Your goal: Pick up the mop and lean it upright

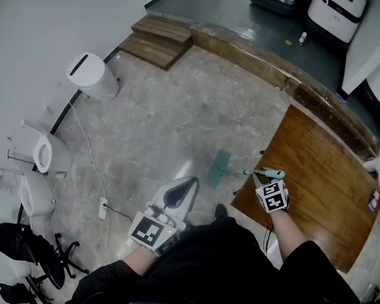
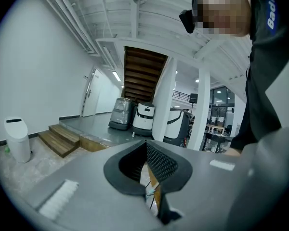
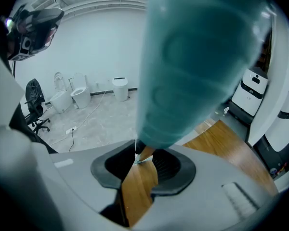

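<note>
The mop stands steeply, its flat teal head (image 1: 218, 168) on the stone floor beside the wooden table (image 1: 316, 182). A thin pole rises from it to a teal handle grip (image 1: 270, 173) at the table's near corner. My right gripper (image 1: 266, 181) is shut on that grip. In the right gripper view the grip (image 3: 197, 66) looms large, and its lower end sits between the pads of the right gripper (image 3: 143, 153). My left gripper (image 1: 179, 192) hangs over the floor left of the mop. In the left gripper view the left gripper (image 2: 147, 150) has its jaws almost together, with nothing held.
A white bin (image 1: 92, 76) and two toilets (image 1: 41, 152) line the left wall. A power strip (image 1: 103, 208) with its cable lies on the floor. Black office chairs (image 1: 25, 252) stand at bottom left. Wooden steps (image 1: 157, 40) and white machines (image 1: 335, 5) are at the back.
</note>
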Action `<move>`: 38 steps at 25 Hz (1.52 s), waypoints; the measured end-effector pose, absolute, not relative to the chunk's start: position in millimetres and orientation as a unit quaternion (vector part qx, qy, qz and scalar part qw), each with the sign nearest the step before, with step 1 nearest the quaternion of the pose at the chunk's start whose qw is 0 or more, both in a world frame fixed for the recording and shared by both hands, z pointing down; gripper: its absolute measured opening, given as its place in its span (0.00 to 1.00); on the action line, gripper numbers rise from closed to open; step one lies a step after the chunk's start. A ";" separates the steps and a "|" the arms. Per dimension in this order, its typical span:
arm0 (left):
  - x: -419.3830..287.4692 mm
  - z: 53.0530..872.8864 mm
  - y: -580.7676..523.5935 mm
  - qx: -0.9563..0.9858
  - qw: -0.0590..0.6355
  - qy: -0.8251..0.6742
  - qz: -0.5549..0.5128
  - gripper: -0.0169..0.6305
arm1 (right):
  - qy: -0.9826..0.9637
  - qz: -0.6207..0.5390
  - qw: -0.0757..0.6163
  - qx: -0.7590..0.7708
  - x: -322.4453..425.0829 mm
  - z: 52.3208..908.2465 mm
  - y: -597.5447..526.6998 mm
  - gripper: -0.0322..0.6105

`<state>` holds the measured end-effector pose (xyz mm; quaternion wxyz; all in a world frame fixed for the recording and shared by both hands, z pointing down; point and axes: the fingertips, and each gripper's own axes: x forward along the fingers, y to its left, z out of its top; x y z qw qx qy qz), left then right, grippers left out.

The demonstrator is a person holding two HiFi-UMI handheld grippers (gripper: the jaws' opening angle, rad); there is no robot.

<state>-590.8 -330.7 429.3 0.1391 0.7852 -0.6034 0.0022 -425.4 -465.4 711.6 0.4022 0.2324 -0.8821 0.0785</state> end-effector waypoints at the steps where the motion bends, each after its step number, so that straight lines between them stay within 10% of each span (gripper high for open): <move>1: -587.5 429.9 -332.2 0.787 0.139 -0.602 0.003 0.04 | -0.882 0.080 0.402 0.232 -424.3 712.8 -465.5 0.23; 21: -560.8 427.4 -326.6 0.821 0.122 -0.558 0.010 0.04 | -0.866 0.096 0.391 0.296 -384.7 706.0 -449.1 0.39; 38: -586.8 433.4 -197.3 0.894 0.132 -0.427 -0.030 0.04 | -0.827 0.117 0.270 0.479 -374.5 613.9 -242.1 0.06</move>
